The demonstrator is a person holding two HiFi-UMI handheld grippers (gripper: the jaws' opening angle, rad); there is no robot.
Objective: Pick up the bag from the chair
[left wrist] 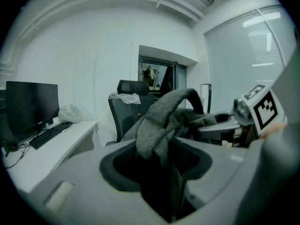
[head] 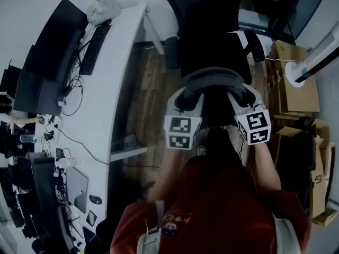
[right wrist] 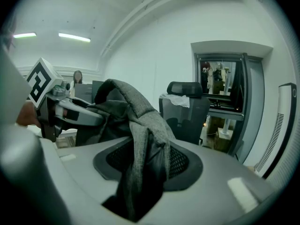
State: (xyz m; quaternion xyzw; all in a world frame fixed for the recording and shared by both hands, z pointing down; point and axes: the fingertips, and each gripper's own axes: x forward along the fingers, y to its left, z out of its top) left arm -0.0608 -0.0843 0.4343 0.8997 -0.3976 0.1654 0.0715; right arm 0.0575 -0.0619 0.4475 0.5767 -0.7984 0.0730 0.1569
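Left gripper (left wrist: 161, 182): jaws half-closed, clamped on the grey strap (left wrist: 161, 121) of the bag (head: 213, 79). Right gripper (right wrist: 140, 182): likewise pinching that strap. The bag hangs between both, just before the black chair (head: 212, 41).

The left tool (head: 188, 100) and the right tool (head: 237, 98) are held side by side ahead of the person's chest, near each other, both pointing forward and a little downward. Each tool's jaws are clamped on the grey bag strap (head: 212, 76), which arches from one tool to the other. The right forearm (head: 266, 167) stretches back behind its tool.
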